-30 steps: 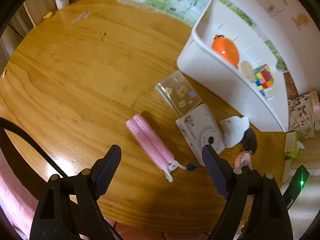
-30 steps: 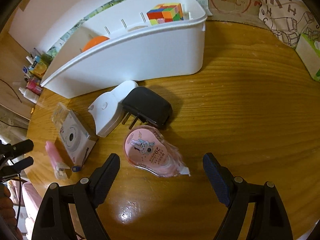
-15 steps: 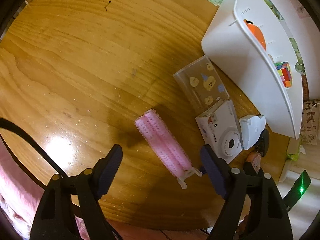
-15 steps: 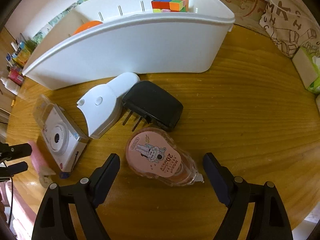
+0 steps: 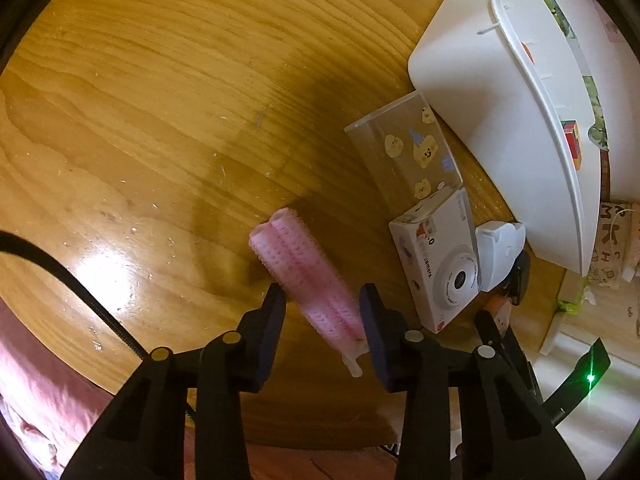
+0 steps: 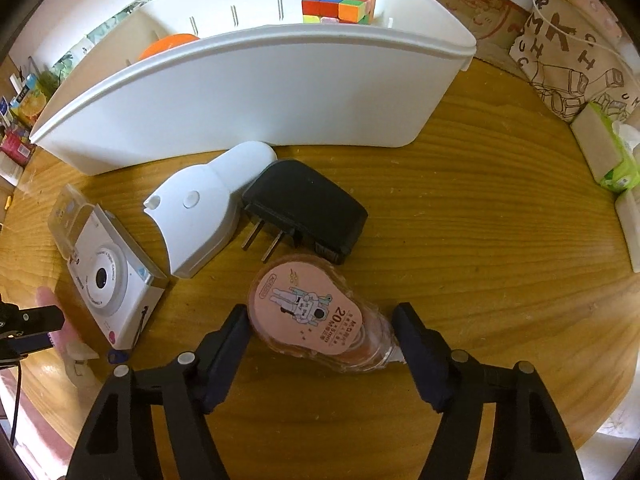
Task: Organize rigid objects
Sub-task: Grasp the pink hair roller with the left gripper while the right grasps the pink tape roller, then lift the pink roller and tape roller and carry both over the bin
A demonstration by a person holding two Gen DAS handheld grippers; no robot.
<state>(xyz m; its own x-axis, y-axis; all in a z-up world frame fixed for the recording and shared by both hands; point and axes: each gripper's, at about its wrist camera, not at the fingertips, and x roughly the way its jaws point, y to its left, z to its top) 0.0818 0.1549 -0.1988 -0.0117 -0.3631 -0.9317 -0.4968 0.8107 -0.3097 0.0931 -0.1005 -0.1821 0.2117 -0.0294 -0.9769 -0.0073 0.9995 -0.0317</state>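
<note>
Two claws pointing steeply down at a round wooden desk (image 6: 480,240).
Left claw (image 5: 322,300) has just been closing, pinching the bristly pink hair roller (image 5: 308,276); right claw (image 6: 320,320) has just been narrowing around the glossy pink tape dispenser (image 6: 316,316), contact unclear.

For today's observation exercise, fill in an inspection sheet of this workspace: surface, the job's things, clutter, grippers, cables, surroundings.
Surface: round wooden table, glossy, with specks and crumbs.
Job's things: pink hair rollers, white toy camera, clear sticker case, white holder, black plug adapter and pink correction tape lie on the table; white bin holds a colour cube and an orange item.
Clutter: tissue pack, bottles at the edge.
Grippers: left gripper has just been closing, pads on the rollers; right gripper has been closing around the tape, right pad not yet touching.
Cables: black cable.
Surroundings: printed bag, pink fabric.
</note>
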